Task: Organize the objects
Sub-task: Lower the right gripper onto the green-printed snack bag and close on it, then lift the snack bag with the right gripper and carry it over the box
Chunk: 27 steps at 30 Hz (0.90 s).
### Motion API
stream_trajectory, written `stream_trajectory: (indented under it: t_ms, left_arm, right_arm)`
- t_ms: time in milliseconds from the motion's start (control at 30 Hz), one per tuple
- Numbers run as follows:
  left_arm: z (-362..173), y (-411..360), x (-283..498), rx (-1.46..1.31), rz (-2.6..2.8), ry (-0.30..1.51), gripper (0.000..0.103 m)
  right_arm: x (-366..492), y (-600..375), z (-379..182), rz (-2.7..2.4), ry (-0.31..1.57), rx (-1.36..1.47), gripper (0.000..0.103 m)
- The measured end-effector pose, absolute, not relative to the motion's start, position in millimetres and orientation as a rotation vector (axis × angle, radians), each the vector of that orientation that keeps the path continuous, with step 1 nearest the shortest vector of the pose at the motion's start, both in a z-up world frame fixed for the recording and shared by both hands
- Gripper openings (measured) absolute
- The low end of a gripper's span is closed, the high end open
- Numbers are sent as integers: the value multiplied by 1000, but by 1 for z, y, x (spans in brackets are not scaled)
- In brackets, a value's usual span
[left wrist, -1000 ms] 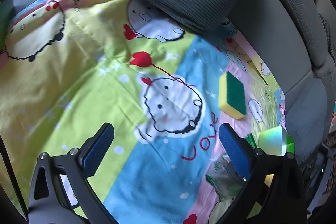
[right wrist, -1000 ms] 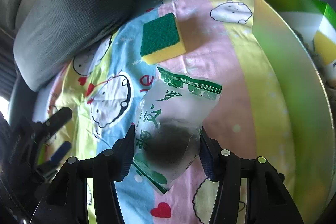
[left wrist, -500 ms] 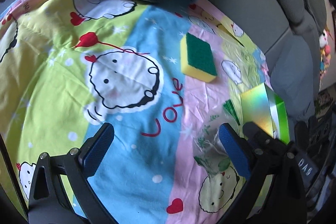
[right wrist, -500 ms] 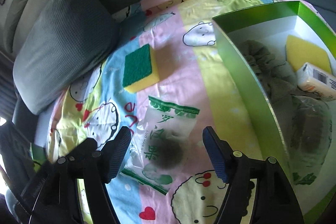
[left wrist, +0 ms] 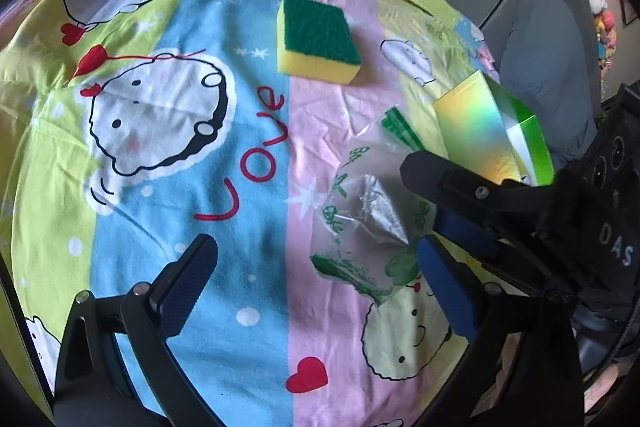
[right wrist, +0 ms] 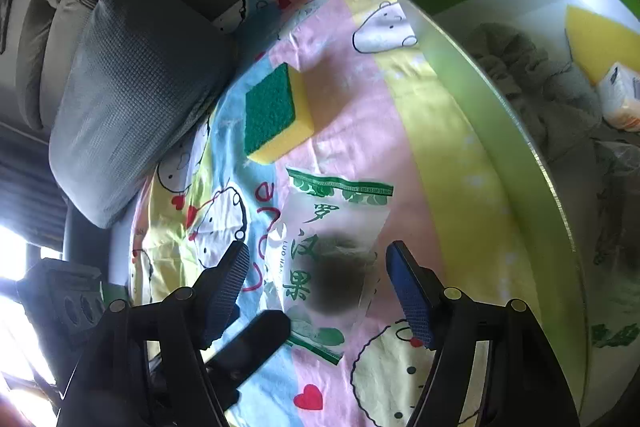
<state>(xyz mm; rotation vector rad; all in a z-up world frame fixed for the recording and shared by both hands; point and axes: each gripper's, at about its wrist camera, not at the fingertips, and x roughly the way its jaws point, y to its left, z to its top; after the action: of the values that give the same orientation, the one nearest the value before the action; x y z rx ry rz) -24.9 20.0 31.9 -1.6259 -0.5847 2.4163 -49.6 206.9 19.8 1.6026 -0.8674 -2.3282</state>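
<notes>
Lying between the right gripper's parted jaws, untouched: packet.

clear: blue sheet stripe | blocked right: green box | blocked back: grey cushion

The left wrist view looks steeply down from close above the cartoon-print sheet, along its own tongs, with the right tongs reaching in from its right edge. The right wrist view looks down just as near, past its tongs toward the sofa back, with the left tongs at its lower left. Both views share the green-and-yellow sponge, the clear printed bag, the grey cushion and the green box; only the right wrist view sees into the box
</notes>
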Motion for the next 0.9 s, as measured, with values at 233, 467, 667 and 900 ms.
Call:
stream_trajectory:
  t_ms: [233,467,667,900]
  left_arm:
    - [22,25,-29,-1678,2354,-586,97]
    - [22,29,-29,-1636,2308,-617,77]
    - [26,38,-27,-1600,2255,-649,55]
    - [63,48,-12,-1396,2352,-570,49]
  right_arm:
    - [-57,201,4,-2274,-889,1655,73]
    - [-60,200,-7,-2251,-918,1655,73]
    - [-59,202,-8,-2218,-949,1610,68]
    - [-47,207,20,-2249,-970,1462,63]
